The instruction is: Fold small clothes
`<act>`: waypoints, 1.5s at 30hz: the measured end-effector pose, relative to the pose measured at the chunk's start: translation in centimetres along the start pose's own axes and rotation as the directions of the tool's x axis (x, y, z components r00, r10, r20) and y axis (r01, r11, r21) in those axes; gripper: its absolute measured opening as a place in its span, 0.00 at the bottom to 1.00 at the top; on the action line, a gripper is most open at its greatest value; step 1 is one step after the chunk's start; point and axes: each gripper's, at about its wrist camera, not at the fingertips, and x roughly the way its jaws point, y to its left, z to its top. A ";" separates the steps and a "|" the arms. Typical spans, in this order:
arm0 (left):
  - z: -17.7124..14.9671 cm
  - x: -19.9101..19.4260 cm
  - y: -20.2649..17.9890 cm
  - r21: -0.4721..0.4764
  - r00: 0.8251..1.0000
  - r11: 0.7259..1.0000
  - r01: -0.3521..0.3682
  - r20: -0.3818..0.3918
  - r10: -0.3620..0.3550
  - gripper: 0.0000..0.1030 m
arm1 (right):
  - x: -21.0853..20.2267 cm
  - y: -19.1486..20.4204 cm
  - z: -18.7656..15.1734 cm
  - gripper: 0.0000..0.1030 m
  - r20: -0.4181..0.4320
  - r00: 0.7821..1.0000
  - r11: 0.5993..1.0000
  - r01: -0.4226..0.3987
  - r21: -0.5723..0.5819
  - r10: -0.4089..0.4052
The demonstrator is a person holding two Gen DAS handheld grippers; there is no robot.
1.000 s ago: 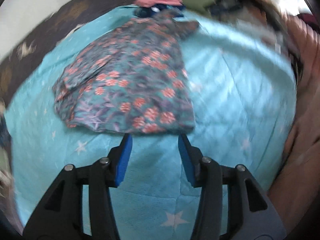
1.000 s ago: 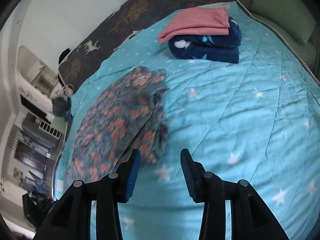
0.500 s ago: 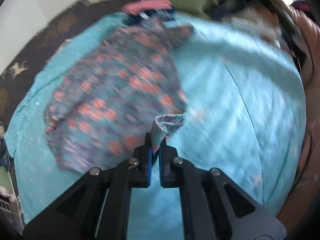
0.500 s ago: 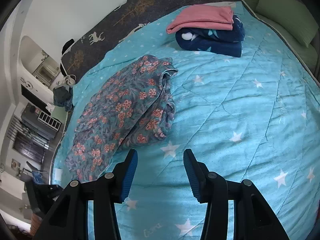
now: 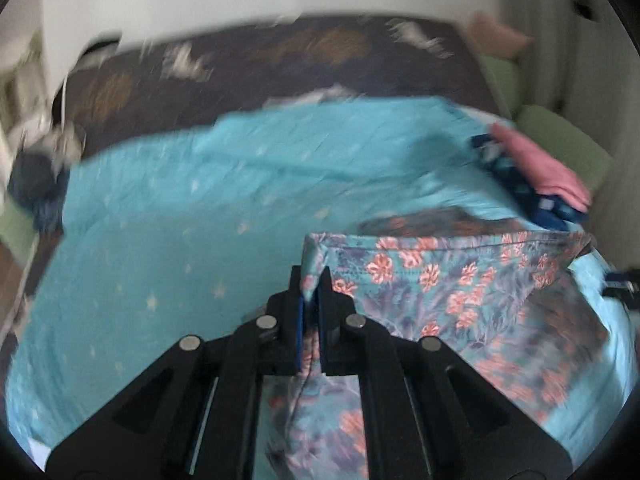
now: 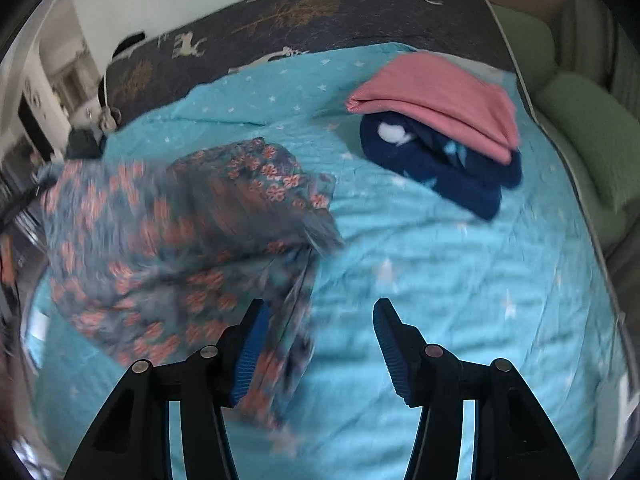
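Observation:
A teal floral garment with orange flowers is partly lifted off the turquoise star blanket. My left gripper is shut on a corner of it and holds that edge up, with cloth hanging to the right and below. In the right wrist view the garment is blurred and bunched at the left. My right gripper is open and empty, its left finger over the garment's lower edge.
A folded pink garment lies on a folded navy one at the far right of the bed. A dark deer-print cover lies beyond the blanket. Green cushions line the right side. Furniture stands at the left.
My left gripper closed on the floral garment's corner and lifted and swung it, turning the view toward the bed's far side. My right gripper moved closer to the garment, still open.

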 end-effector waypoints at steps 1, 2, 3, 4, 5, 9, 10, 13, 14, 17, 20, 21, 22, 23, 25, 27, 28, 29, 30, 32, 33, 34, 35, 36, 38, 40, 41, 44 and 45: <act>-0.4 2.1 0.8 -0.031 0.999 0.999 0.009 -0.041 -0.011 0.06 | 0.6 0.0 0.4 0.54 -0.005 1.000 1.000 -0.001 -0.014 0.001; -0.9 3.4 1.2 -0.046 0.998 0.999 0.015 -0.066 -0.018 0.07 | 1.5 0.0 0.9 0.55 -0.015 1.000 0.999 -0.011 -0.032 0.011; -1.5 4.6 1.5 -0.058 0.996 0.998 0.024 -0.087 -0.029 0.07 | 2.0 -0.1 1.2 0.55 -0.022 1.000 0.999 -0.016 -0.038 0.016; -1.9 5.5 1.6 -0.068 0.994 0.997 0.036 -0.102 -0.043 0.07 | 2.5 -0.2 1.5 0.55 -0.028 0.999 0.999 -0.022 -0.040 0.021; -2.5 6.0 1.6 -0.077 0.992 0.996 0.049 -0.114 -0.058 0.07 | 3.1 -0.3 2.0 0.55 -0.033 0.999 0.999 -0.034 -0.043 0.032; -4.5 6.8 1.5 -0.114 0.980 0.986 0.125 -0.143 -0.141 0.28 | 4.7 -0.6 3.6 0.55 -0.041 0.997 0.997 -0.065 -0.039 0.063; -4.8 6.8 1.6 -0.119 0.977 0.984 0.134 -0.148 -0.151 0.31 | 5.1 -0.5 4.1 0.55 -0.043 0.996 0.996 -0.079 -0.030 0.078; -4.8 6.8 2.2 -0.142 0.974 0.978 0.150 -0.149 -0.171 0.45 | 6.4 -0.8 5.4 0.55 -0.051 0.990 0.991 -0.129 0.023 0.130; -4.9 6.8 2.5 -0.149 0.974 0.977 0.150 -0.149 -0.172 0.49 | 6.9 -1.0 5.8 0.55 -0.055 0.988 0.989 -0.141 0.053 0.144; -4.9 7.7 3.1 -0.181 0.970 0.972 0.153 -0.162 -0.183 0.51 | 8.8 -2.0 7.0 0.55 -0.067 0.983 0.976 -0.159 0.146 0.170; -5.0 8.9 3.7 -0.220 0.962 0.962 0.161 -0.183 -0.202 0.51 | 10.2 -2.6 7.8 0.56 -0.068 0.975 0.957 -0.193 0.218 0.212; -4.9 9.2 3.9 -0.234 0.962 0.960 0.156 -0.185 -0.202 0.50 | 10.6 -2.8 8.0 0.56 -0.066 0.973 0.950 -0.201 0.241 0.222; -4.9 9.4 4.0 -0.241 0.963 0.958 0.153 -0.181 -0.200 0.45 | 10.9 -2.9 8.2 0.56 -0.064 0.972 0.944 -0.205 0.258 0.228; -4.9 9.4 4.1 -0.251 0.965 0.956 0.152 -0.171 -0.198 0.27 | 11.3 -3.1 8.4 0.56 -0.064 0.971 0.939 -0.205 0.278 0.231; -4.8 9.3 4.2 -0.261 0.967 0.953 0.151 -0.162 -0.197 0.06 | 11.6 -3.0 8.5 0.41 -0.064 0.973 0.936 -0.195 0.292 0.223; -4.5 8.3 4.1 -0.243 0.976 0.960 0.139 -0.130 -0.175 0.05 | 11.2 -2.6 8.7 0.06 -0.044 0.973 0.937 -0.205 0.282 0.226; -4.4 7.8 4.0 -0.231 0.979 0.963 0.139 -0.116 -0.169 0.05 | 10.6 -2.4 8.8 0.06 -0.019 0.972 0.934 -0.218 0.282 0.233; -4.2 7.0 3.9 -0.216 0.982 0.966 0.141 -0.092 -0.164 0.05 | 10.0 -2.3 9.0 0.05 0.008 0.968 0.931 -0.242 0.274 0.249; -4.0 6.3 3.9 -0.209 0.984 0.967 0.146 -0.068 -0.164 0.05 | 9.1 -2.1 9.1 0.05 0.033 0.963 0.928 -0.267 0.261 0.267; -3.3 4.4 3.8 -0.200 0.985 0.965 0.168 -0.015 -0.174 0.05 | 7.5 -1.7 9.3 0.05 0.071 0.957 0.926 -0.290 0.241 0.281; -2.9 3.4 3.8 -0.192 0.984 0.966 0.175 0.012 -0.176 0.05 | 6.4 -1.5 9.6 0.05 0.092 0.954 0.926 -0.300 0.230 0.287; -2.5 2.8 3.7 -0.185 0.984 0.967 0.177 0.027 -0.175 0.05 | 5.2 -1.2 9.8 0.05 0.118 0.949 0.926 -0.311 0.216 0.291; -1.9 2.1 3.6 -0.174 0.984 0.969 0.177 0.051 -0.171 0.05 | 4.3 -1.0 10.1 0.05 0.141 0.945 0.926 -0.319 0.203 0.294; -1.4 1.6 3.5 -0.162 0.984 0.971 0.174 0.071 -0.165 0.05 | 3.5 -0.8 10.3 0.05 0.160 0.941 0.926 -0.324 0.191 0.297; 0.2 1.2 3.3 -0.129 0.986 0.981 0.144 0.102 -0.131 0.05 | 2.0 -0.2 11.2 0.05 0.200 0.937 0.935 -0.319 0.154 0.287; 1.5 2.0 3.4 -0.116 0.990 0.987 0.114 0.099 -0.103 0.05 | 1.9 0.1 12.4 0.05 0.213 0.944 0.949 -0.285 0.133 0.253; 2.2 3.0 3.6 -0.114 0.992 0.989 0.095 0.091 -0.085 0.05 | 2.5 0.2 13.2 0.05 0.209 0.948 0.952 -0.272 0.140 0.240; 3.5 6.9 4.4 -0.128 0.999 0.992 0.020 0.050 -0.014 0.05 | 5.1 -0.1 14.7 0.05 0.186 0.961 0.958 -0.234 0.168 0.203; 3.6 8.2 4.8 -0.138 0.999 0.990 0.008 0.036 -0.003 0.06 | 6.5 -0.3 15.1 0.05 0.172 0.968 0.959 -0.215 0.182 0.185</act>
